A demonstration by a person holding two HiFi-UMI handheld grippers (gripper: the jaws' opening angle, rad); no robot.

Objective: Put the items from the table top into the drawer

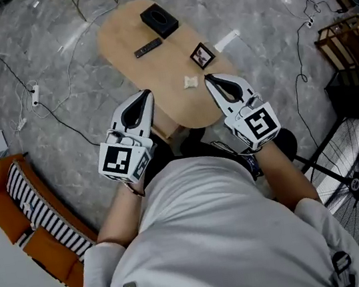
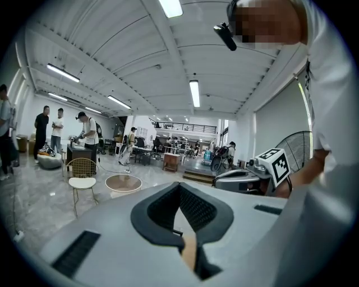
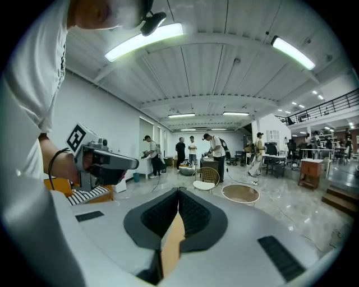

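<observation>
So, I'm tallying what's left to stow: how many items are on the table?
4: a black box at the far end, a remote beside it, a framed picture mid-table, a crumpled white piece nearest. A white strip at the right edge may be a fifth.

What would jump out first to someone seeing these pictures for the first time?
The left gripper and the right gripper, both shut and empty, are held side by side at the near end of an oval wooden table. On it lie a black box, a remote, a small framed picture and, nearest the grippers, a crumpled white scrap.
</observation>
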